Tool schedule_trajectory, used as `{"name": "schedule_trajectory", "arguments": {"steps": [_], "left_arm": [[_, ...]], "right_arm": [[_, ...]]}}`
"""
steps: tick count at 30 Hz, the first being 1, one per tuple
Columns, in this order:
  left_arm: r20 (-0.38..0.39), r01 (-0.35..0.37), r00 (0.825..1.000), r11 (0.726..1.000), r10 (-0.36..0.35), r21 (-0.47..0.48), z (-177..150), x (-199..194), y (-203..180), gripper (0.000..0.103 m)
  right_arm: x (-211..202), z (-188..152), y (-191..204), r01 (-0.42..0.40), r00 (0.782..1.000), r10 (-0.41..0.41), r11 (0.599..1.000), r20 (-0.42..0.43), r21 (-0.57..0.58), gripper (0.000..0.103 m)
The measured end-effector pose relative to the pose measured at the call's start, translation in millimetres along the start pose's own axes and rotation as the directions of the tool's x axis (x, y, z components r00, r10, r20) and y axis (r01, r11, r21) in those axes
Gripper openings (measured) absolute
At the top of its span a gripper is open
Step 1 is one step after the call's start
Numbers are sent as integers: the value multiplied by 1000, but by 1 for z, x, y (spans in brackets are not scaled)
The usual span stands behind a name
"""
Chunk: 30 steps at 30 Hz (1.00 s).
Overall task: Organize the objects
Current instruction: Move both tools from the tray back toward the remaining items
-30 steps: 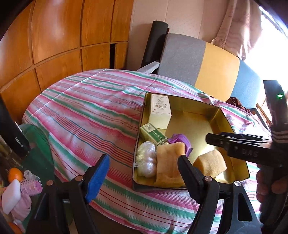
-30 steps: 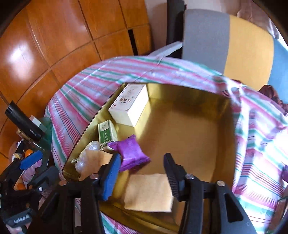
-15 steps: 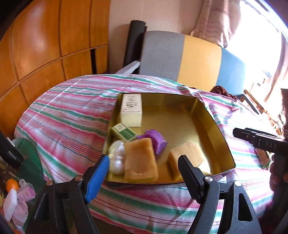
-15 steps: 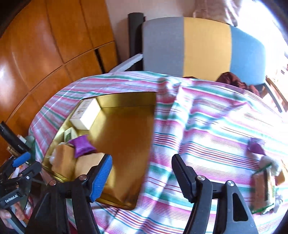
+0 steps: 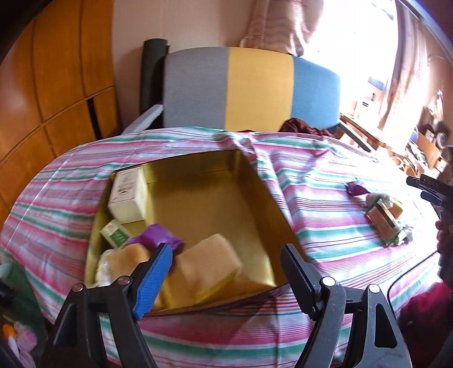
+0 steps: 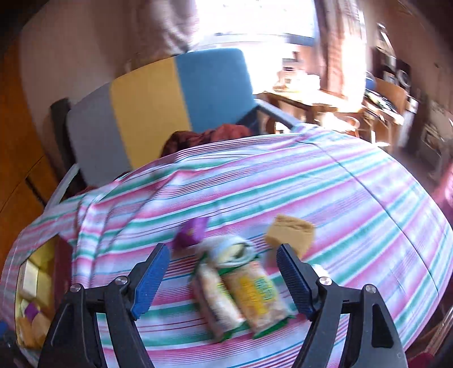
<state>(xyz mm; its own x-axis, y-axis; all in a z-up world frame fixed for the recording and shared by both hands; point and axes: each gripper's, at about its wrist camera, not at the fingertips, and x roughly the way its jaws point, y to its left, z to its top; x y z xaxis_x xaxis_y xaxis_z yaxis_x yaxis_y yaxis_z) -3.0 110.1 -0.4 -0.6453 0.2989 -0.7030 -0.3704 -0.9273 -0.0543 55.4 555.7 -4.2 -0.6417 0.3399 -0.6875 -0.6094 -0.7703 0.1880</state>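
At the left of the scene the gold tray (image 5: 195, 181) already holds a white box (image 5: 127, 195), a small green box (image 5: 114, 233), a purple pouch (image 5: 157, 237) and tan sponge blocks (image 5: 209, 263), and the left gripper (image 5: 226, 271) hangs over its near edge with jaws released and nothing between them. Further right, the loose pile waits on the striped cloth (image 6: 325, 184): a second purple pouch (image 6: 191, 233), a pale crumpled wrapper (image 6: 229, 250), two snack packets (image 6: 240, 297) lying side by side, and a tan sponge (image 6: 291, 230) at the far right. The right gripper (image 6: 223, 278) is above this pile, its jaws opening and empty, the packets showing in the gap below them. The step in hand looks like a reach for the next item. To do it well, I would choose one piece, likely the sponge or one packet, since the packets touch each other and the wrapper overlaps their far ends; a grab in the middle risks lifting two. Square the jaws across the narrow side, come down until the pads flank it, then close. The cloth is wrinkled and may drag, so lift straight up. The surface is cloth-covered and rounded; beyond it stands a chair (image 5: 254, 87) in grey, yellow and blue, wood panelling (image 5: 51, 93) at the left and a bright window (image 6: 254, 19) at the far right.
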Motion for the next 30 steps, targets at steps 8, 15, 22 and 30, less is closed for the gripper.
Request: {"name": "schedule_trajectory", "arguments": {"steps": [8, 15, 22, 30], "left_arm": [[-65, 147, 988, 984, -142, 98, 21, 30, -77, 79], [-154, 302, 947, 945, -282, 125, 36, 68, -151, 78], [-251, 399, 899, 909, -360, 125, 54, 115, -225, 78], [-330, 413, 871, 907, -364, 88, 61, 164, -285, 79]], "right_arm": [[10, 1, -74, 7, 1000, 2, 946, -27, 324, 80], [11, 4, -65, -45, 999, 51, 954, -13, 298, 80], [6, 2, -71, -93, 995, 95, 936, 9, 339, 80], [11, 1, -69, -128, 991, 137, 930, -3, 345, 80]]}}
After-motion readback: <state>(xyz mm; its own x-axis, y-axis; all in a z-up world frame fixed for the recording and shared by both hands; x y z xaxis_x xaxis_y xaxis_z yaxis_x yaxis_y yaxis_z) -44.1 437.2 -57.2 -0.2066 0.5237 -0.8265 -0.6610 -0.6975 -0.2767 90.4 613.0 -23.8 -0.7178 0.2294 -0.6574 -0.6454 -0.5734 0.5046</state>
